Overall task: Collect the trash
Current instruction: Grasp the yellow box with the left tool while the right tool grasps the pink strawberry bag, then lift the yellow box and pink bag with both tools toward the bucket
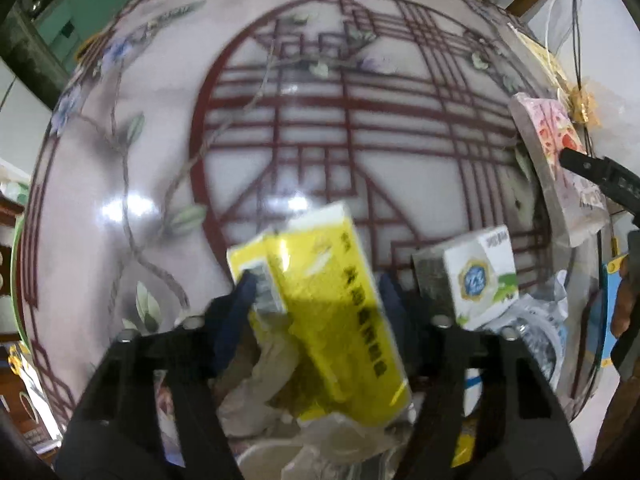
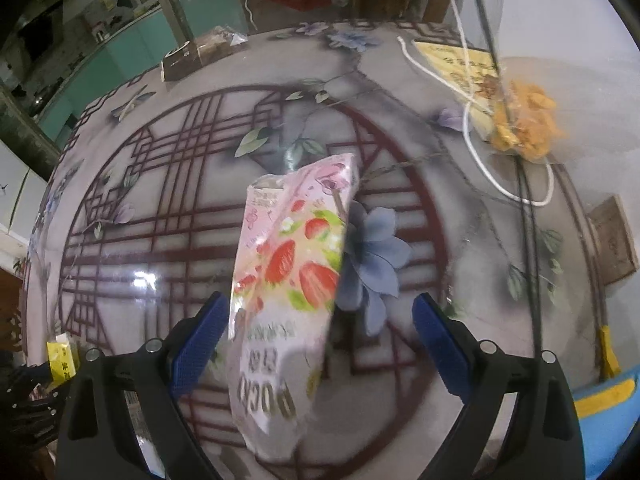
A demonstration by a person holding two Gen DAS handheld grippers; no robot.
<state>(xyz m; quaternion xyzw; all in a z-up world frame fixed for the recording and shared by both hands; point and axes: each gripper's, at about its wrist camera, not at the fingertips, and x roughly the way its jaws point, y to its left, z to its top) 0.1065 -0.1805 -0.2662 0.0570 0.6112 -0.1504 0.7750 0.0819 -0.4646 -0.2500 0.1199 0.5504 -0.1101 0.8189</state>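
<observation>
On a round table (image 1: pixel 120 168) printed with red lattice and flowers, my left gripper (image 1: pixel 316 284) is shut on a yellow carton (image 1: pixel 336 320), with a blue pad against each of its sides. Crumpled white wrappers (image 1: pixel 260 392) lie under the carton. In the right wrist view my right gripper (image 2: pixel 320 312) stands open around a pink strawberry snack packet (image 2: pixel 296 264). The left pad is near the packet's edge and the right pad is well clear of it. The same packet (image 1: pixel 556 140) shows at the right edge of the left wrist view.
A white milk carton (image 1: pixel 484 272) and crushed clear plastic (image 1: pixel 540 320) sit right of the yellow carton. Farther back on the table are a brown box (image 2: pixel 192 60), a bag of orange snacks (image 2: pixel 524 120), a white cord (image 2: pixel 480 160) and a cardboard piece (image 2: pixel 612 236).
</observation>
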